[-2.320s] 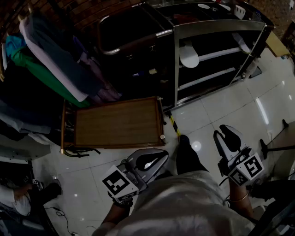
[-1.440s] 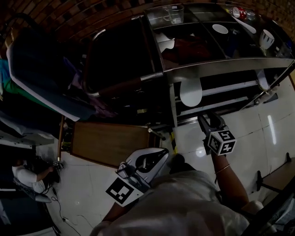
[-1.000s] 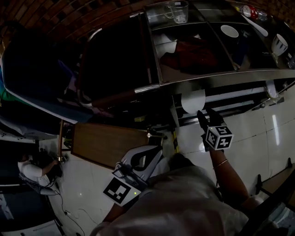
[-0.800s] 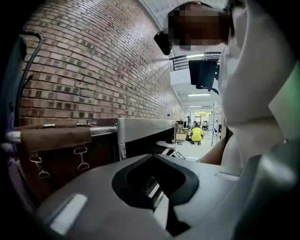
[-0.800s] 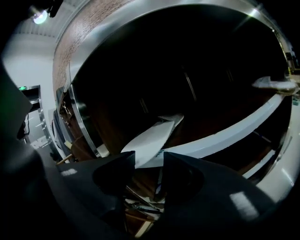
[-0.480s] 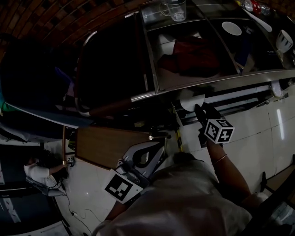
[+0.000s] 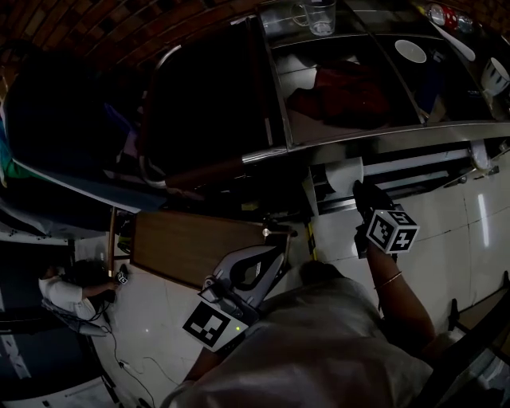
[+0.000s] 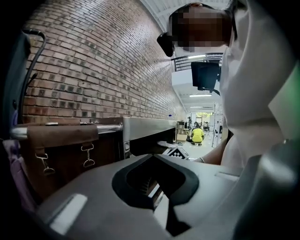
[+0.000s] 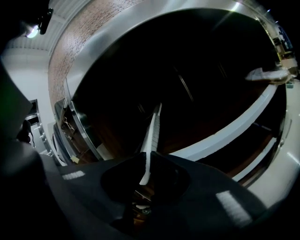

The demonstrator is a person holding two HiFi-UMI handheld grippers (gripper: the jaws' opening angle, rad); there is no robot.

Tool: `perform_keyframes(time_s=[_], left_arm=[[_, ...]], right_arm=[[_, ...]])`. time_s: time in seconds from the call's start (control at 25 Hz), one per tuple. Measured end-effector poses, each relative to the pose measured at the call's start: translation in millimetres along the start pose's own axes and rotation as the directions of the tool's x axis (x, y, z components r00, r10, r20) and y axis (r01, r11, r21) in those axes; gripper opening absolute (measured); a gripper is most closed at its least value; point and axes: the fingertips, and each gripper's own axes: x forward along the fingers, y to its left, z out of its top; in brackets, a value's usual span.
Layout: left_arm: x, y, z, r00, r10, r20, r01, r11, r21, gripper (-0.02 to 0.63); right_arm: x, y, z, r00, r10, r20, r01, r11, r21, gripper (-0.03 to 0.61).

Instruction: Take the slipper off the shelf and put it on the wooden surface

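Note:
In the head view a white slipper (image 7: 343, 175) lies on a low bar of the metal shelf (image 7: 374, 137), partly under the shelf's top. My right gripper (image 7: 361, 191) reaches in from the front and is shut on the slipper's near edge. The right gripper view shows the slipper (image 9: 151, 136) edge-on as a thin white strip pinched between the dark jaws of the right gripper (image 9: 146, 158). The wooden surface (image 7: 191, 243) sits low at the left of the shelf. My left gripper (image 7: 271, 256) hangs shut and empty near its right end; the left gripper view shows the left gripper (image 8: 154, 157) with jaws together.
A second white slipper (image 7: 476, 151) rests at the shelf's right end. On the shelf top stand a glass mug (image 7: 319, 16), a white bowl (image 7: 410, 49) and a red cloth (image 7: 351, 88). Hanging clothes (image 7: 48, 159) fill the left. A person (image 7: 68, 288) crouches at lower left.
My right gripper rose from floor height to the shelf with its jaws open, reached the slipper's edge, then shut on it. The left gripper stayed low near the wooden surface.

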Motion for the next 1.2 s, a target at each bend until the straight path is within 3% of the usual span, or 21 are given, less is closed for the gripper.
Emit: perform_keyframes(time_s=[0.28, 0.4, 0.56, 0.72, 0.88, 1.2], left_arm=[[-9.1, -14.4, -17.5, 0.998, -0.060, -0.015, 0.060, 0.998, -0.031, -0.006], [-18.2, -30.1, -27.8, 0.994, -0.110, 0.009, 0.110, 0.992, -0.055, -0.006], [-49.1, -44.2, -35.3, 0.986, -0.168, 0.022, 0.169, 0.984, -0.051, -0.006], [-93.6, -37.7, -37.6, 0.981, -0.190, 0.044, 0.192, 0.980, -0.052, -0.006], [-142.6, -28.5, -34.8, 0.978, -0.198, 0.070, 0.199, 0.980, -0.006, -0.006], [-272.9, -10.3, -60.0, 0.972, -0.219, 0.082, 0.219, 0.976, 0.012, -0.006]], right_arm=[[-59.9, 22.0, -3.7, 0.998, -0.006, 0.059, 0.001, 0.997, 0.081, 0.029], [-87.9, 40.1, -17.2, 0.998, -0.018, 0.068, 0.015, 0.999, 0.043, 0.029], [-117.6, 73.8, -31.1, 0.994, -0.048, 0.094, 0.056, 0.995, -0.081, 0.029], [-139.1, 109.4, -47.4, 0.986, -0.104, 0.128, 0.118, 0.988, -0.103, 0.029], [-155.3, 149.9, -60.2, 0.975, -0.121, 0.186, 0.142, 0.985, -0.103, 0.029], [-173.0, 256.3, -133.5, 0.961, -0.150, 0.234, 0.169, 0.984, -0.062, 0.031]])
